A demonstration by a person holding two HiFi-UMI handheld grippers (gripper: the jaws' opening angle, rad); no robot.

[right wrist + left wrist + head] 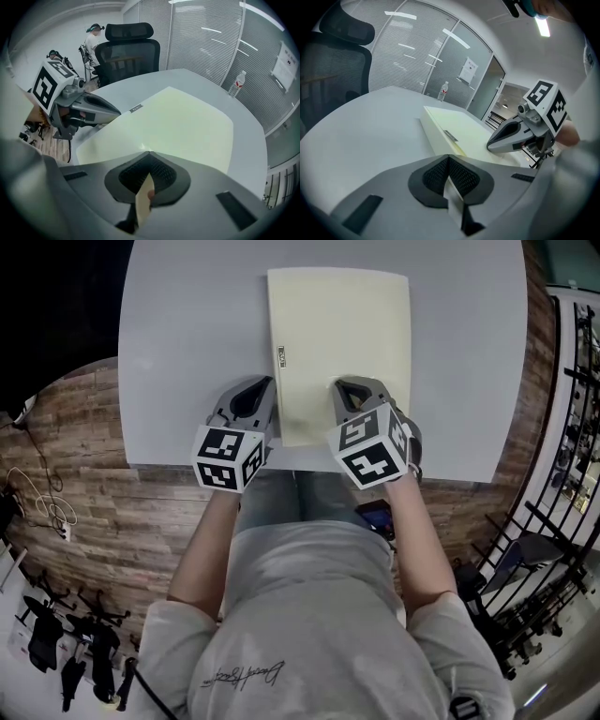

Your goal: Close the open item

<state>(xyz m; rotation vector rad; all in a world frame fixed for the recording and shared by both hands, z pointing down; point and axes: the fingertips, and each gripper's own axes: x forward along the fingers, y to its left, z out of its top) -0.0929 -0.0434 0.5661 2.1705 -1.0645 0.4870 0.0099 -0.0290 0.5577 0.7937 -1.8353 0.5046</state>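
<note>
A flat pale-yellow case (pixel 342 343) lies on the grey table (pixel 187 352), its lid down flat, with a small label tab (pixel 280 356) on its left side. My left gripper (pixel 255 388) sits at the case's near left edge, jaws shut and holding nothing. My right gripper (pixel 349 390) hovers over the near end of the lid, also shut and empty. In the left gripper view the case (pixel 464 131) runs ahead past my left gripper (pixel 449 161), with the right gripper (pixel 490 145) beside it. The right gripper view looks across the lid (pixel 183 126) from my right gripper (pixel 149 157); the left gripper (pixel 119 112) is at the case's edge.
A plastic water bottle (pixel 238 82) stands at the table's far end. A black office chair (pixel 129 47) is pushed against the far side. The table's near edge runs just under both grippers, with wood floor and the person's lap below.
</note>
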